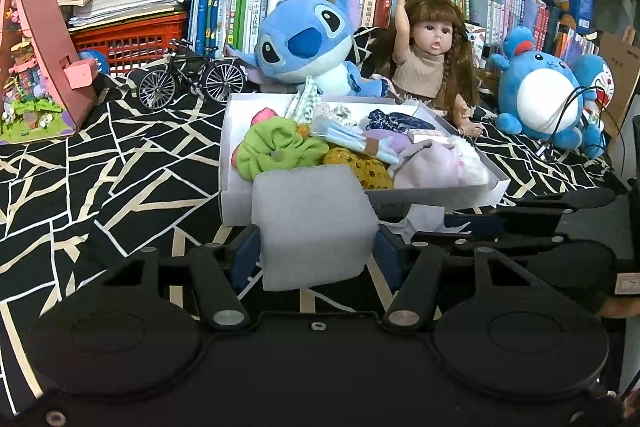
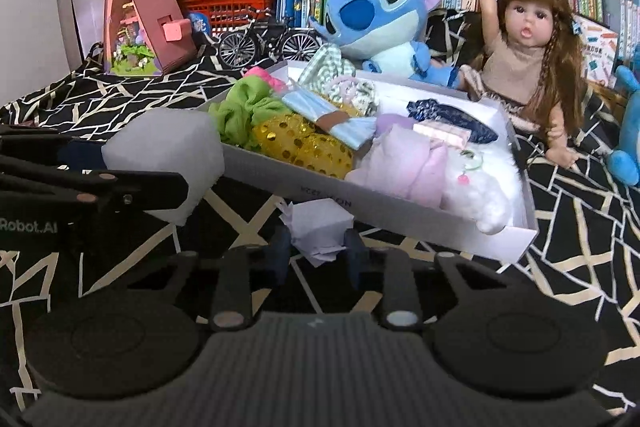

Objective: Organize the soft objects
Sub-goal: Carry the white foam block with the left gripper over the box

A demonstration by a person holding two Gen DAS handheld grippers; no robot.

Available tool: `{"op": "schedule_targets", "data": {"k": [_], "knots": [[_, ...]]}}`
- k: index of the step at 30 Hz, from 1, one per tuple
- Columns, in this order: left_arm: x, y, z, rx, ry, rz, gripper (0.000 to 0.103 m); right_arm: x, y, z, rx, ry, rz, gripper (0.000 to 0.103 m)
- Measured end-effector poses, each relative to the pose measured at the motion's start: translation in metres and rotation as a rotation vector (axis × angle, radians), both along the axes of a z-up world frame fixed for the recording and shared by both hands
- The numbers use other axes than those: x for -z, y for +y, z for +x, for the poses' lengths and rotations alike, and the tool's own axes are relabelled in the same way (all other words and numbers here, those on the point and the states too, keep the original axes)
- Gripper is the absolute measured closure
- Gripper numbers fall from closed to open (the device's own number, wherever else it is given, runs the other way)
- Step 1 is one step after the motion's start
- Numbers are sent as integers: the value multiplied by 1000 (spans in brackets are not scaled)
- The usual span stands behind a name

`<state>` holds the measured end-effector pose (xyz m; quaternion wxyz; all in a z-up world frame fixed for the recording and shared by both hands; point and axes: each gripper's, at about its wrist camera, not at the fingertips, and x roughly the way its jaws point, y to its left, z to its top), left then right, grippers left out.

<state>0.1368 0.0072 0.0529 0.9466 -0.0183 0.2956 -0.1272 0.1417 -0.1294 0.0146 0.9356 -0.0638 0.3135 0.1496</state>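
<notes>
Open black cloth with pale crack lines (image 1: 100, 163) is seen at the left of both frames. The shallow white cardboard box (image 2: 400, 223), at centre, is heaped with scrunchies, gold sequinned fabric and lilac cloth. The left gripper (image 1: 316, 247) is clamped on a white foam block (image 1: 314, 227); the right gripper (image 2: 318, 247) is closed onto crumpled white paper (image 2: 320, 231) before the box. Only the left view shows the round blue plush (image 1: 540, 99)
</notes>
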Motion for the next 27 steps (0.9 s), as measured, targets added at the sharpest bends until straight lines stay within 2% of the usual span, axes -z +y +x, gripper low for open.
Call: {"op": "schedule_targets", "data": {"k": [13, 17, 22, 27], "knots": [[-21, -1, 23, -10, -33, -43, 44, -36, -11, -3, 30, -85, 40, 69], [-31, -3, 37, -3, -40, -59, 44, -48, -17, 7, 62, -102, 74, 69], [-40, -15, 59, -2, -63, -20, 44, -59, -23, 29, 106, -96, 106, 69], [-41, -21, 85, -15, -70, -41, 44, -62, -32, 53, 161, -82, 150, 69]]}}
